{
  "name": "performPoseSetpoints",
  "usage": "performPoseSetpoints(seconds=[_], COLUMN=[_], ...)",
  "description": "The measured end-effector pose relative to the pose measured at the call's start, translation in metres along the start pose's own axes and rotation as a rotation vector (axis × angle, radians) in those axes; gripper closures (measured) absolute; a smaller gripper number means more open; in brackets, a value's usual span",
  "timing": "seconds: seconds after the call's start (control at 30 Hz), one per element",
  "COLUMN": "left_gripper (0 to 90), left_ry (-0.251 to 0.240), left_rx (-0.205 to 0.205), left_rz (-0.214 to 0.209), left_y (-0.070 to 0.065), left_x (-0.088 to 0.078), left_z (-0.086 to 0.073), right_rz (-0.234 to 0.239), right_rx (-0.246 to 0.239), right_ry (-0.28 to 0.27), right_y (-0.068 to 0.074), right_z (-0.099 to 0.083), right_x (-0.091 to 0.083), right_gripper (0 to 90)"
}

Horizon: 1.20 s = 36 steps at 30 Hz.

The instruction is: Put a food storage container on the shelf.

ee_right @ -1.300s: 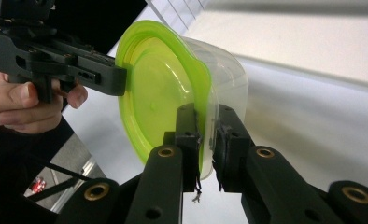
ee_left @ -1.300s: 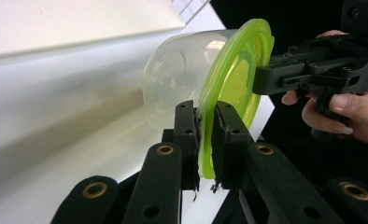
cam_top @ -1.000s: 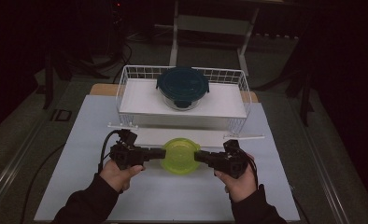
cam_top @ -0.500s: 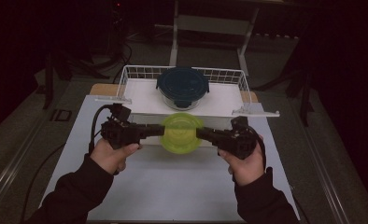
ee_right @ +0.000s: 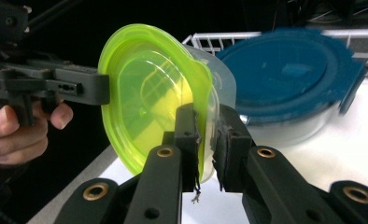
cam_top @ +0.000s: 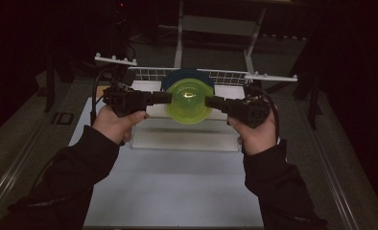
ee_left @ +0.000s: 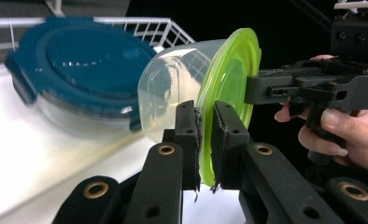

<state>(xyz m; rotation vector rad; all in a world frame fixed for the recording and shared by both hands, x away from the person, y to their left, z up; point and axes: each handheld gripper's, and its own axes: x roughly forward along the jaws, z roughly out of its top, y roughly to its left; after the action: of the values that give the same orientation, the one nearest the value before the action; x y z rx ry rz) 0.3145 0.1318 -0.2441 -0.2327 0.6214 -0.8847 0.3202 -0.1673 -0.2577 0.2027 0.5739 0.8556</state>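
Spanning the scene, a white surface (cam_top: pixel 177 191), with a white wire basket (cam_top: pixel 230 76) along its far edge. Resting in that basket, a round container with a dark blue clip lid (ee_left: pixel 79 70), upright and flat, likely the model for where the next one goes. Held above the surface near the far edge, just in front of the basket: a clear tub with a lime-green lid (cam_top: pixel 188 100), tipped on its side, lid face turned back toward the person, clear bottom toward the basket. Axis through lid and bottom therefore roughly level, running near to far; the lid's disc stands close to vertical. Pinched at opposite rim edges, probably so neither side can slip or swing while carried. Left tongs (ee_left: pixel 205 140) clenched on the lid's rim at one side; right tongs (ee_right: pixel 205 140) clenched on the rim at the other, both clamping lid and tub lip together. Needed before setting down, by this reading: rolling the tub back to lid-up.
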Motion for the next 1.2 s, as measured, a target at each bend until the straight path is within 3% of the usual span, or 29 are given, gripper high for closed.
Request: performPoseSetpoints(seconds=[0.37,0.5,0.7,0.87,0.97,1.2], left_gripper=[81.2,81.2,81.0,80.4,77.3,70.3], left_ry=[0.013,0.014,0.014,0.019,0.008,-0.017], left_rx=[-0.029,-0.056,-0.116,-0.153,-0.138,-0.185], left_rz=[0.004,0.006,-0.031,-0.036,0.003,-0.024], left_y=[0.017,0.026,0.042,0.050,0.051,0.067], left_x=[0.018,0.026,0.034,0.036,0.041,0.051], left_z=[0.033,0.033,0.032,0.037,0.039,0.036], right_rz=[-0.026,-0.043,-0.032,-0.034,-0.058,-0.074], right_rx=[0.037,0.061,0.095,0.104,0.111,0.144], right_ry=[0.008,0.011,0.036,0.061,0.060,0.047], right_y=[-0.020,-0.029,-0.039,-0.041,-0.041,-0.048], right_z=[0.031,0.034,0.036,0.043,0.049,0.056], right_x=[0.012,0.020,0.028,0.032,0.036,0.045], right_gripper=[80.3,80.0,80.0,79.3,78.6,70.3])
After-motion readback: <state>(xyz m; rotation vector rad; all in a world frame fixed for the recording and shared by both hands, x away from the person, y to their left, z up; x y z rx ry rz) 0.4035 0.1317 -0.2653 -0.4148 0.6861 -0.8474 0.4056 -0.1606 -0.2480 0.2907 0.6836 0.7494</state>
